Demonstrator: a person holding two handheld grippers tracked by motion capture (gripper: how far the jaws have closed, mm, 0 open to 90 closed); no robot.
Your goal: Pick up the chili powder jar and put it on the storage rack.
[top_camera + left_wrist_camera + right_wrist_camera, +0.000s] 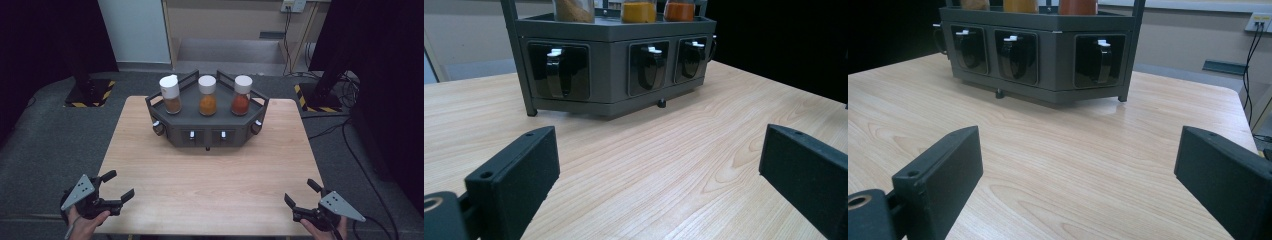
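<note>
My left gripper (121, 184) lower left of high view, jaws spread, empty. My right gripper (300, 192) lower right, likewise spread. Grey rack (207, 131) upper centre on table (210, 175), three spice jars (208, 95) on top.

Pale wood-grain table top (210, 175). Dark grey angular spice rack (207, 127) with small white tabs on black inset handles. Three white-capped jars: brown powder (171, 95), yellow-orange powder (207, 96), red-orange powder (241, 96). Yellow-and-black hazard stripes on floor stand bases (90, 92). Black gripper jaws with grey plates.

Wide-spread tool (1075, 185) facing rack (1058, 55)
</note>
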